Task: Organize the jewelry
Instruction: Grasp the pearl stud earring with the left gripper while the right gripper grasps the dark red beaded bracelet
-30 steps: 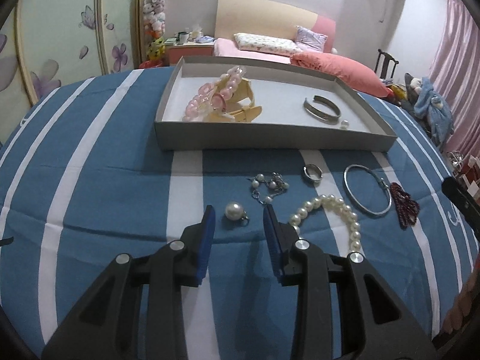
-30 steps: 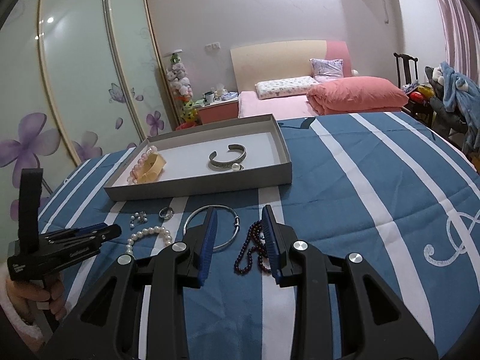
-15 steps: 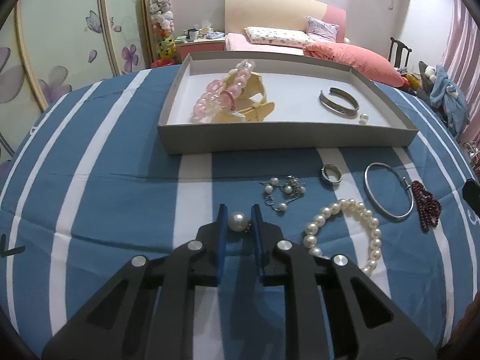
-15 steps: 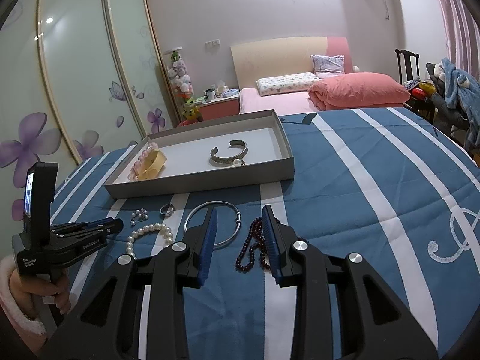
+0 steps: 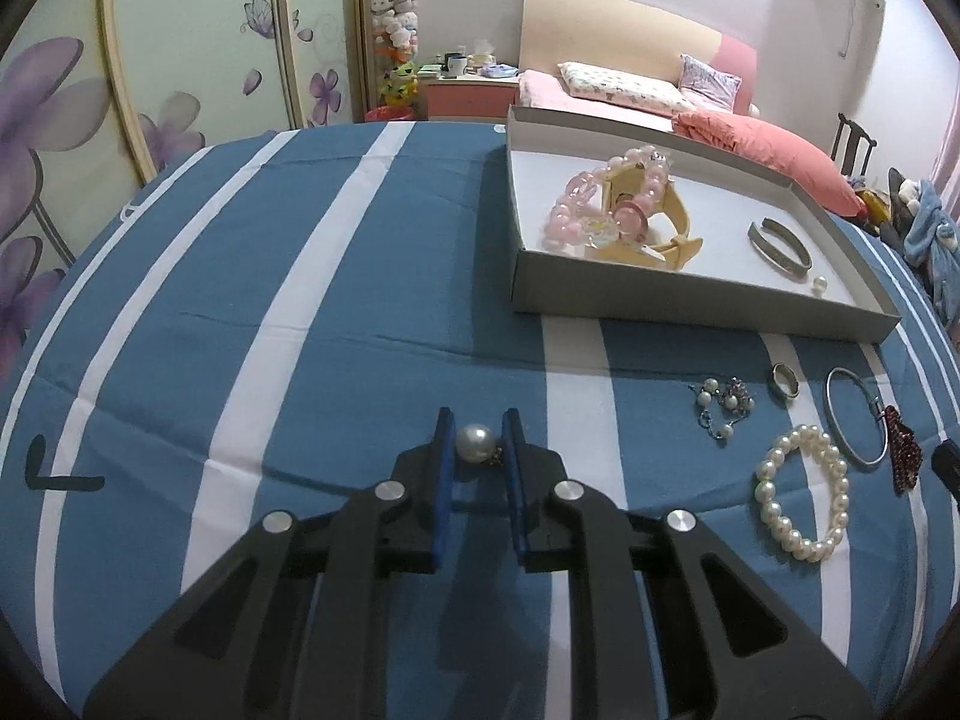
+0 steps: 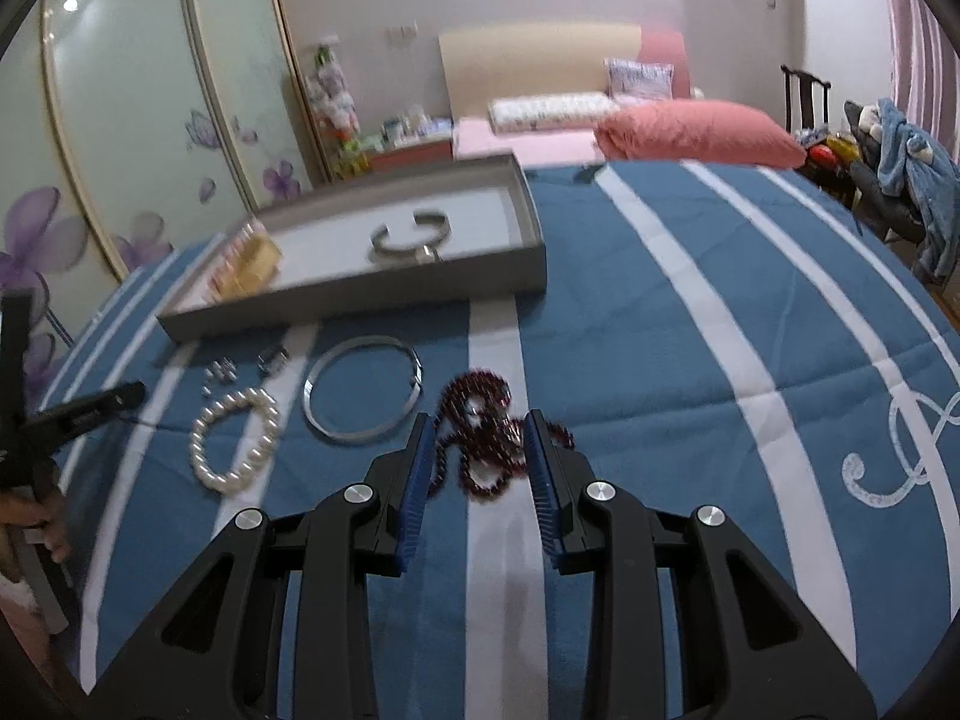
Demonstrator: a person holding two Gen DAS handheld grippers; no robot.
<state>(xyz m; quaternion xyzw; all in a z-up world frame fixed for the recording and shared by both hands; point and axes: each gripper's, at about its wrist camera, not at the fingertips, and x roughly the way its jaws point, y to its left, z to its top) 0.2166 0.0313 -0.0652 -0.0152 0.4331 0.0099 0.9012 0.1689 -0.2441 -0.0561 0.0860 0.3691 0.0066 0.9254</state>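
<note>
My left gripper (image 5: pixel 477 441) is shut on a single pearl earring (image 5: pixel 474 444) and holds it above the blue striped cloth, left of the grey tray (image 5: pixel 690 294). The tray holds a pink bead bracelet (image 5: pixel 594 204), a cream bangle (image 5: pixel 666 228), a silver cuff (image 5: pixel 780 243) and a small pearl (image 5: pixel 819 284). My right gripper (image 6: pixel 480 450) is open with its fingers on either side of a dark red bead string (image 6: pixel 486 432) on the cloth. A pearl bracelet (image 6: pixel 237 441), a silver hoop bangle (image 6: pixel 360 396), a ring (image 6: pixel 273 358) and a pearl charm (image 6: pixel 221 371) lie loose nearby.
The blue and white striped cloth (image 5: pixel 300 300) covers a round table. A bed with pink bedding (image 6: pixel 690 132) stands behind. Wardrobe doors (image 5: pixel 150 60) are at the left. A chair with clothes (image 6: pixel 900 180) stands at the right.
My left gripper closed on the pearl earring, lifted it and swung left away from the other jewelry. My right gripper moved forward and down so the red bead string sits between its fingers.
</note>
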